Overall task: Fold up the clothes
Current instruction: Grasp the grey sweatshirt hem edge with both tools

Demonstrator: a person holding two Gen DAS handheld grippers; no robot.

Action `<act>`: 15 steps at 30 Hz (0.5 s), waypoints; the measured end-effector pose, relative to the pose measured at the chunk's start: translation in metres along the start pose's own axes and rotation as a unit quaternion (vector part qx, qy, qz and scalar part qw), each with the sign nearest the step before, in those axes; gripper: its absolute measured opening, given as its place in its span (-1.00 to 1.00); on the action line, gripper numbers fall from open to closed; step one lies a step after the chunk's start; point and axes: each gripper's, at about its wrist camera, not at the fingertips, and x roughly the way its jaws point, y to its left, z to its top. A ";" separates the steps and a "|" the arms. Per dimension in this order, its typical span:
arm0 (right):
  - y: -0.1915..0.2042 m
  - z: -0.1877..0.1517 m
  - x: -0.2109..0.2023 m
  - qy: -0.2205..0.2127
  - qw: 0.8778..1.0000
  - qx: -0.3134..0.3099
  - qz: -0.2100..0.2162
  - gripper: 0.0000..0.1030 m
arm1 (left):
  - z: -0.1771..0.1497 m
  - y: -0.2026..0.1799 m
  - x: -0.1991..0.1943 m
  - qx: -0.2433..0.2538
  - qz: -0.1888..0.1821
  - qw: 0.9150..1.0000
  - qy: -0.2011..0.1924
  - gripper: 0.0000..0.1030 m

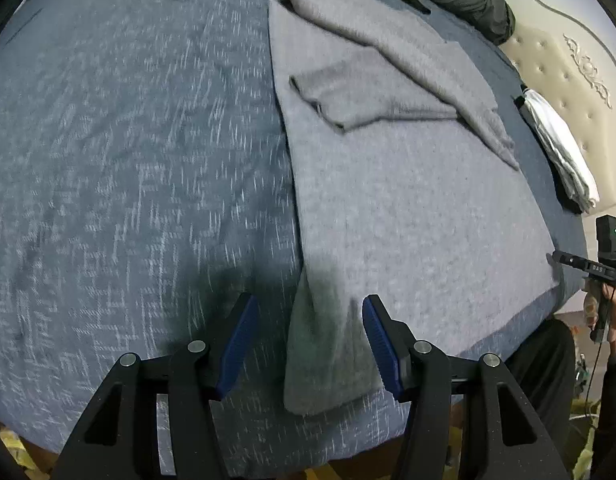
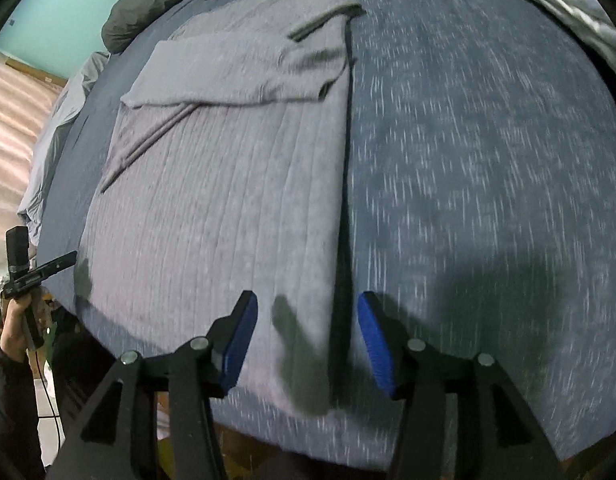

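Grey sweater (image 1: 408, 208) flat on the bed (image 1: 127, 160), sleeves folded in, left gripper (image 1: 310, 344) and right gripper (image 2: 305, 340) both spread wide over its near-edge corners

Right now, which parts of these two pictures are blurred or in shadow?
Left wrist view: bedspread streaked by motion blur, a dark shadow on the sweater hem. Right wrist view: the same streaking, finger-shaped shadows near the right gripper; both bulge, fisheye.
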 end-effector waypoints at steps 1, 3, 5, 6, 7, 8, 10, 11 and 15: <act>0.000 -0.004 0.000 0.003 1.000 0.001 0.001 0.03 | -0.002 0.000 0.001 0.001 0.001 1.000 0.001 0.14; 0.000 -0.011 -0.001 0.007 1.000 0.002 0.003 0.03 | -0.006 0.002 0.005 0.001 -0.002 1.000 0.005 0.14; 0.001 -0.018 -0.001 0.008 1.000 0.001 0.009 0.03 | -0.011 0.004 0.007 -0.002 -0.007 1.000 0.004 0.14; 0.001 -0.020 -0.001 0.009 1.000 0.002 0.012 0.03 | -0.012 0.005 0.008 -0.002 -0.009 1.000 0.003 0.14; 0.002 -0.023 0.000 0.010 1.000 0.002 0.014 0.03 | -0.014 0.006 0.008 -0.003 -0.010 1.000 0.002 0.14; 0.003 -0.026 0.002 0.012 1.000 0.001 0.018 0.03 | -0.015 0.006 0.008 -0.002 -0.011 1.000 0.002 0.13; 0.005 -0.030 0.003 0.014 1.000 -0.001 0.021 0.03 | -0.016 0.006 0.008 0.000 -0.014 1.000 0.001 0.03; 0.006 -0.032 0.005 0.015 1.000 -0.002 0.022 0.03 | -0.017 0.006 0.008 0.001 -0.015 1.000 0.001 -0.11; 0.009 -0.032 0.009 0.012 1.000 -0.006 0.020 -0.24 | -0.022 0.007 0.007 -0.002 -0.028 1.000 0.004 -0.51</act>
